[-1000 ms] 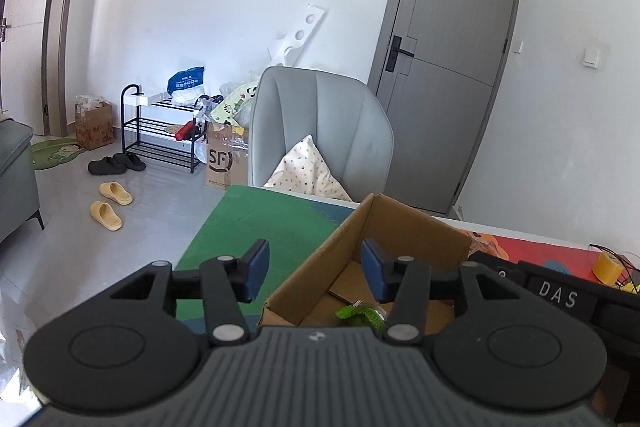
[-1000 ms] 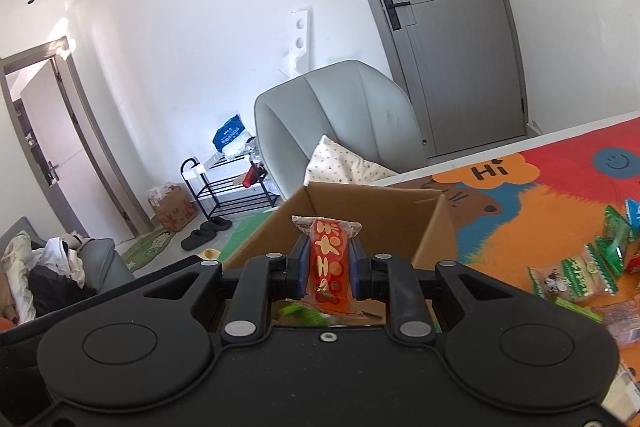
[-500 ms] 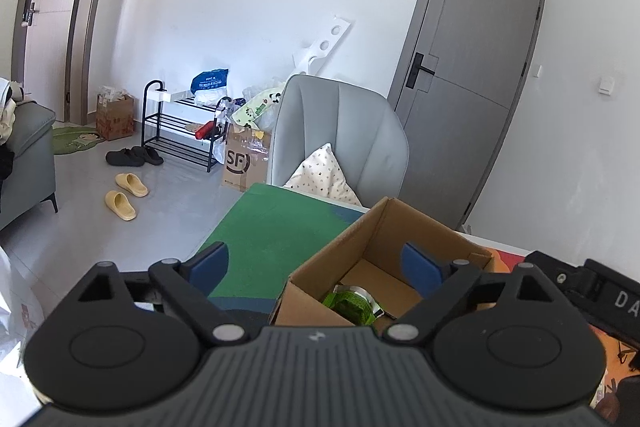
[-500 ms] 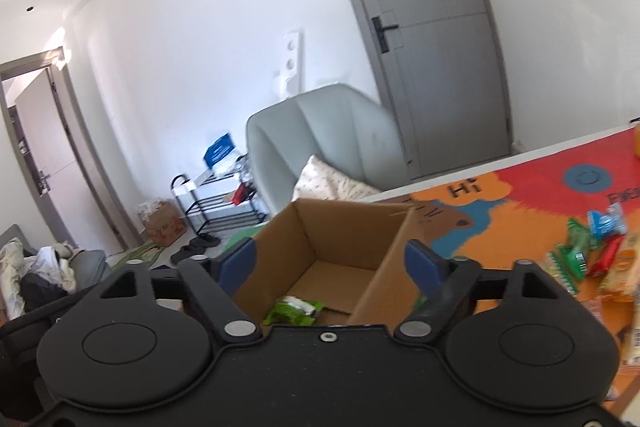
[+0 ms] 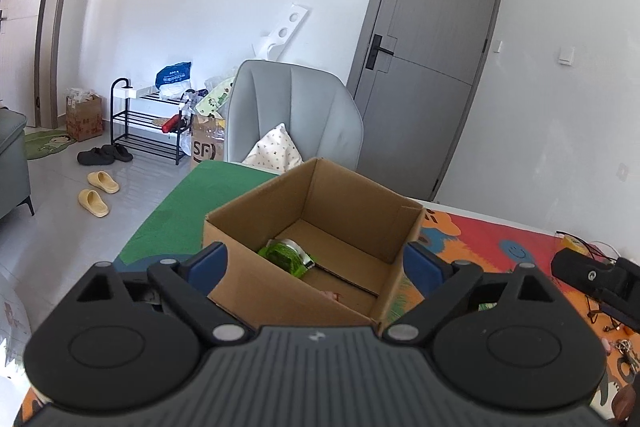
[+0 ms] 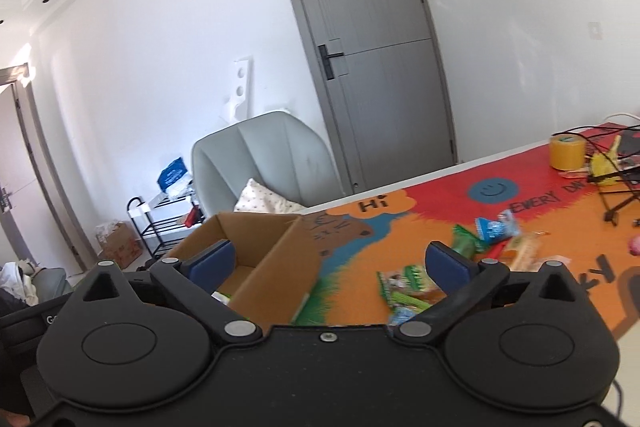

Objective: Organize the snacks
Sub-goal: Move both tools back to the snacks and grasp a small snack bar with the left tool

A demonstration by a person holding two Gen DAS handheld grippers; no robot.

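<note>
Now that the red snack it clamped a second ago is gone from its jaws, the right gripper (image 6: 327, 261) gapes empty beside the cardboard box (image 5: 320, 227); the left gripper (image 5: 316, 263) gapes too. More snacks (image 6: 416, 287) wait right of the box.

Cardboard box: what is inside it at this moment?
Inside the cardboard box, the left wrist view shows a green snack packet on the floor and a pinkish scrap near the front wall. That wall hides the nearest strip of floor.
</note>
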